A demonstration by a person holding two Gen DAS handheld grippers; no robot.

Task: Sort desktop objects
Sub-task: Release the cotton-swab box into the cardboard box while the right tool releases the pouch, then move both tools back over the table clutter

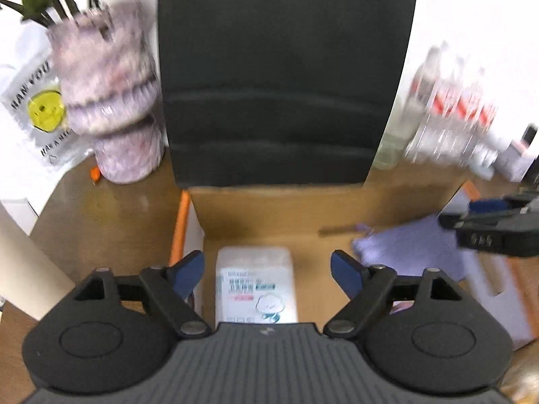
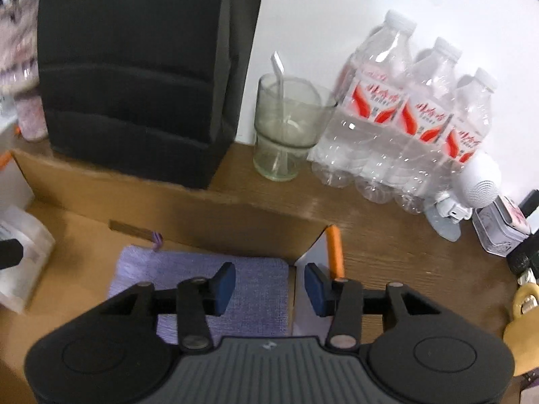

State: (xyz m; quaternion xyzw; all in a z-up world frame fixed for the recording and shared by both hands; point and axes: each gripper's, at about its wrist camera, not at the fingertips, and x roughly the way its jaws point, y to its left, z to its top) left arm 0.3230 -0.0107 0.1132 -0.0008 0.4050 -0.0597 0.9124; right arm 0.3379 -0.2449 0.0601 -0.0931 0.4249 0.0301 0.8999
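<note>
Two tools, left tool and right tool, gape empty over a white printed tissue pack and lilac woven cloth.

Wooden desk and what stood on it

The brown wooden desk bore an open cardboard box at its front, with a tall black bag just behind the box's far wall. Right of the bag stood a glass cup with a straw, then a wrapped pack of water bottles. A pink patterned vase stood left of the bag.
</note>
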